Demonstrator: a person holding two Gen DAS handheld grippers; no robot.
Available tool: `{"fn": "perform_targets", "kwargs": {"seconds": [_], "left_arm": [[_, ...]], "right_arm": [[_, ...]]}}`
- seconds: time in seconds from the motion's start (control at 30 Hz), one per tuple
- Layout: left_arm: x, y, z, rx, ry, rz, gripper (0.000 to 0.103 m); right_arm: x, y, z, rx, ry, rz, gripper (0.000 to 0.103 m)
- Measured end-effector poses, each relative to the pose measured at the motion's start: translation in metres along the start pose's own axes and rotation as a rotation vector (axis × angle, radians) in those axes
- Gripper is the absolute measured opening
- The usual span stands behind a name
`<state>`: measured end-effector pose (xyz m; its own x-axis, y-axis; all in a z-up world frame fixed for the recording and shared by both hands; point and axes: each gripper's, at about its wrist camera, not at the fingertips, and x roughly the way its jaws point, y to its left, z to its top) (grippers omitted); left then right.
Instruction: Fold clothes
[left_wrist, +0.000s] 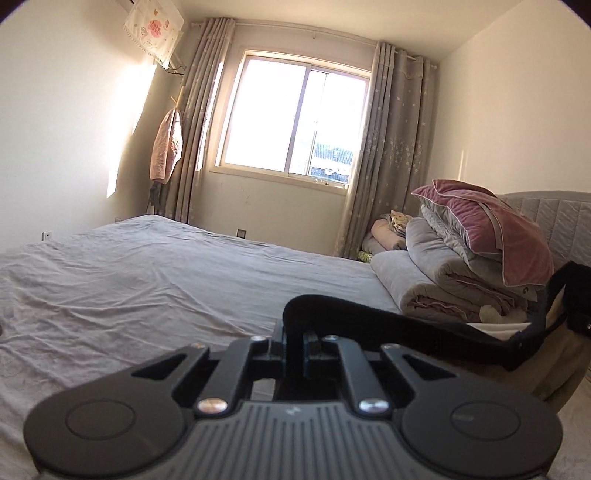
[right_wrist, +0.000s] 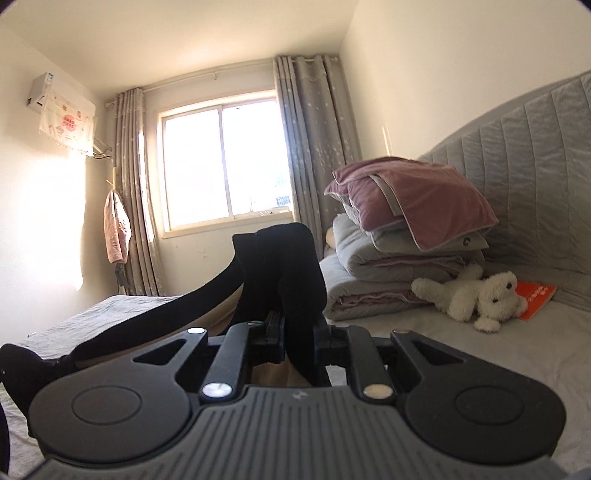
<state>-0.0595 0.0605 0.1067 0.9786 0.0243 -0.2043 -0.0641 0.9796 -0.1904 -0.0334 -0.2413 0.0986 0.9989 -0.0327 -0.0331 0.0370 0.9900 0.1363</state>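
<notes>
Holding: black garment (left_wrist: 369, 314) strung limp between both grippers over the bed (left_wrist: 147, 266)
Left gripper (left_wrist: 294, 350): jaws pinching one end
Right gripper (right_wrist: 299, 339): jaws clamped on the other end, bunched toward 12 o'clock
Feel: light, floppy, stretchy; grab the edges

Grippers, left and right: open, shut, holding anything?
Left gripper: shut on the black fabric garment.
Right gripper: shut on the same black fabric garment.

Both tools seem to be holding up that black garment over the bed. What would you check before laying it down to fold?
1. Left tool shut on black garment: ok.
2. Right tool shut on it too: ok.
3. Garment stretched between the tools: ok.
4. Garment smooth, no twists: cannot tell.
5. Bed sheet bare ahead of left tool: ok, though wrinkled.
6. Stacked bedding and plush dog apart from garment: ok.
</notes>
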Motion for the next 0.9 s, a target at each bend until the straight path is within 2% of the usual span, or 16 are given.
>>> {"fn": "perform_targets", "kwargs": {"seconds": [0.2, 0.53, 0.9], "left_arm": [[-0.03, 0.003, 0.035, 0.005, -0.092, 0.04, 0.007], [-0.082, -0.001, 0.093, -0.005, -0.243, 0.043, 0.007], [-0.118, 0.006, 0.116, -0.054, -0.271, 0.064, 0.007]], "right_arm": [[-0.02, 0.015, 0.023, -0.089, -0.074, 0.045, 0.015], [-0.044, 0.027, 0.088, -0.141, -0.194, 0.097, 0.015], [-0.068, 0.042, 0.116, -0.136, -0.192, 0.14, 0.015]]}}
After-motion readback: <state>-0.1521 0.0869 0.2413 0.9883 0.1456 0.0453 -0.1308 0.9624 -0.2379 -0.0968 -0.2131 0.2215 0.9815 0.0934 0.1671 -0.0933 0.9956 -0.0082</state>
